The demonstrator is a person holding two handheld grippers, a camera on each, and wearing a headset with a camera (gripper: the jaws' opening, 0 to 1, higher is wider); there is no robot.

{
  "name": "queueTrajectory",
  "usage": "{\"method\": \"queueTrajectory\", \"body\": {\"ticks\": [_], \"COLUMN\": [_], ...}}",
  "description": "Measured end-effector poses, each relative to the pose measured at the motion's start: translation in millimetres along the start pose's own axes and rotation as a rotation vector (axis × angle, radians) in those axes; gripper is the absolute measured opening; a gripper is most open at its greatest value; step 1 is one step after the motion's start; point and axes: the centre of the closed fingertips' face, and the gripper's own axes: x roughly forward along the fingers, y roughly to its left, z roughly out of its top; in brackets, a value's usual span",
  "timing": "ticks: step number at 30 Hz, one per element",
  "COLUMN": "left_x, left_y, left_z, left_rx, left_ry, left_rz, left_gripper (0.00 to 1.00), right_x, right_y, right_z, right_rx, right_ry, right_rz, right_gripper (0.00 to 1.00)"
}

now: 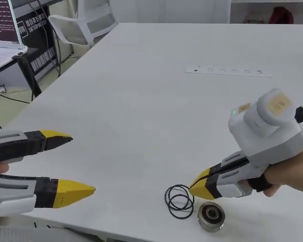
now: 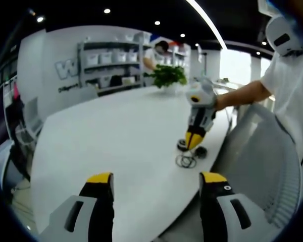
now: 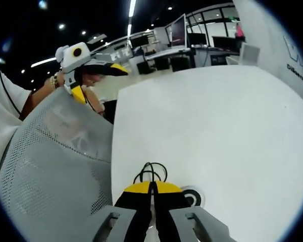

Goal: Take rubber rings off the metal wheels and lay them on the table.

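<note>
Laying rubber rings (image 1: pixel 179 200) flat on table (image 1: pixel 156 101), just beside metal wheel (image 1: pixel 211 216). Right gripper (image 1: pixel 193 187) clenched at ring edge, pinch unclear; release low, lift straight. Left gripper (image 1: pixel 82 164) spread, empty.

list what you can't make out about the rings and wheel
Ring count: the rubber rings overlap in the head view, tiny in the left gripper view.
Grip: whether the right gripper pinches a ring; its shut tips cover the contact in the head view.
Metal wheel: whether a ring is on it; too small in the head view, half behind a jaw in the right gripper view.
</note>
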Motion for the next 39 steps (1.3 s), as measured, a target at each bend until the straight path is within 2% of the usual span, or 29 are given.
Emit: {"method": "queueTrajectory", "body": {"ticks": [13,20,29,39], "left_x": [-0.3,-1.7,-1.7,1.5], "left_y": [1.8,2.5,1.6,-2.9], "left_z": [-5.3,-2.5,0.8,3.5], "left_rx": [0.001,0.004,0.011,0.019], "left_ry": [0.011,0.011,0.016,0.02], "left_rz": [0.002,0.007,0.007,-0.005], "left_gripper": [0.69,0.69,0.69,0.69], "right_x": [5.7,5.6,-2.5,-16.7], "right_y": [-9.8,-12.5,-15.6,-8.9], "right_z": [-3.2,-4.3,-3.9,3.3], "right_rx": [-0.037,-0.07,-0.074,-0.099], "right_ry": [0.026,0.042,0.035,0.012], "right_rz": [-0.028,-0.044,-0.056,-0.058], "right_gripper": [0.0,0.04,0.04,0.08]}}
